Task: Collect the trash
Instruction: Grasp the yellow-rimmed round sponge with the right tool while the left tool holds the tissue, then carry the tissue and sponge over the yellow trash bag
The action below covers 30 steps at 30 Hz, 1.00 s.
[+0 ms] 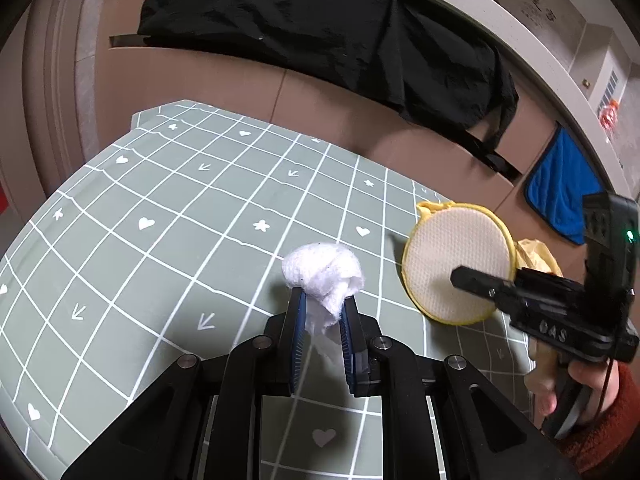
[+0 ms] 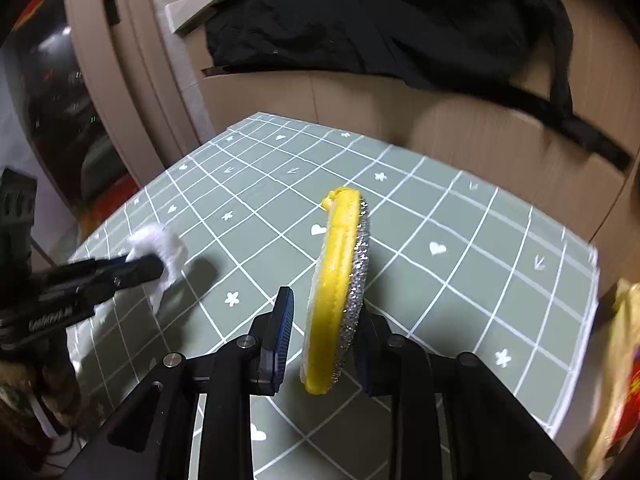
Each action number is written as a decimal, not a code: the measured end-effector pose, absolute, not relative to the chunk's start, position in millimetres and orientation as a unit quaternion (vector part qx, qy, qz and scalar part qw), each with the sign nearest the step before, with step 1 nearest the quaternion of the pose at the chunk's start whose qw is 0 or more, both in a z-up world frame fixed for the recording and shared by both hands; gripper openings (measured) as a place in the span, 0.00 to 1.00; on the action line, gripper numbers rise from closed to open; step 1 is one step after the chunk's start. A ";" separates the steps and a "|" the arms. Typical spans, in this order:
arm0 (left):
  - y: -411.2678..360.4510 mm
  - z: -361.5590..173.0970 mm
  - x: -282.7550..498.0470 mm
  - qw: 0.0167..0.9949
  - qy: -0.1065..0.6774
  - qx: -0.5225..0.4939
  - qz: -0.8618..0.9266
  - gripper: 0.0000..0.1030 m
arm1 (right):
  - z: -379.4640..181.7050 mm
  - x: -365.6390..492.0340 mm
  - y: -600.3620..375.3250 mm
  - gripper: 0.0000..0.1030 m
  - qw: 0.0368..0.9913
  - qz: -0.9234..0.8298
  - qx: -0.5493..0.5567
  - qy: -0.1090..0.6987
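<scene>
Left wrist view: the left gripper [image 1: 323, 308] has its jaws clenched on a white tissue wad [image 1: 323, 270], whose tail hides between them. The right gripper [image 2: 324, 312] stands released; the yellow scrub pad [image 2: 334, 280] sits edge-on between its jaws, leaning by the right one, contact unclear, above the green worktop [image 2: 460, 272].

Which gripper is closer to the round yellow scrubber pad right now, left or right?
Right. The right gripper has the yellow scrubber pad standing between its fingers, while the left gripper is off to the side, clamped on a white tissue wad.

Likely a home: patterned tablecloth [image 1: 168, 216], dark garment [image 1: 320, 40] draped over cardboard boxes [image 1: 200, 76].
</scene>
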<state>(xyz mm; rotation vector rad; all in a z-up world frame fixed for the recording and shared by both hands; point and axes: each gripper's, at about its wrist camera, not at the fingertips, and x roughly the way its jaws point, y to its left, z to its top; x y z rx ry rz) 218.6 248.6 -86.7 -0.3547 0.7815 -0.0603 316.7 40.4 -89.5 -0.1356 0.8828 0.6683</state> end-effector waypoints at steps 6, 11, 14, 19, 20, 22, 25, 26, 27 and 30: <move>226.8 -69.5 225.3 0.918 0.368 -0.144 -0.033 0.17 | -73.0 318.2 20.8 0.13 0.856 0.322 -0.041 0.403; 192.4 -39.4 236.3 0.932 0.342 -0.111 -0.048 0.17 | -43.5 304.5 -1.5 0.13 0.877 0.317 -0.053 0.357; 167.3 -17.3 244.7 0.941 0.322 -0.089 -0.060 0.17 | -24.2 298.9 -23.1 0.13 0.890 0.310 -0.050 0.332; 113.3 31.2 254.3 0.958 0.268 -0.047 -0.092 0.17 | 13.5 288.7 -67.4 0.13 0.914 0.284 -0.045 0.284; 104.8 38.9 255.0 0.960 0.259 -0.041 -0.097 0.17 | 21.8 286.4 -77.8 0.13 0.919 0.278 -0.044 0.275; 82.0 56.0 256.5 0.965 0.237 -0.029 -0.111 0.17 | 39.3 281.9 -100.7 0.13 0.930 0.261 -0.042 0.254; 50.1 74.2 258.8 0.968 0.212 -0.015 -0.130 0.17 | 59.0 276.0 -131.8 0.13 0.943 0.235 -0.041 0.230; 42.6 77.1 258.4 0.969 0.207 -0.013 -0.135 0.17 | 64.5 274.3 -141.4 0.13 0.947 0.227 -0.040 0.224; 30.0 81.6 258.5 0.970 0.198 -0.008 -0.143 0.17 | 70.5 271.1 -154.4 0.13 0.951 0.217 -0.039 0.216; 1.9 88.2 258.2 0.969 0.185 0.002 -0.164 0.17 | 81.3 263.5 -180.9 0.13 0.960 0.189 -0.043 0.201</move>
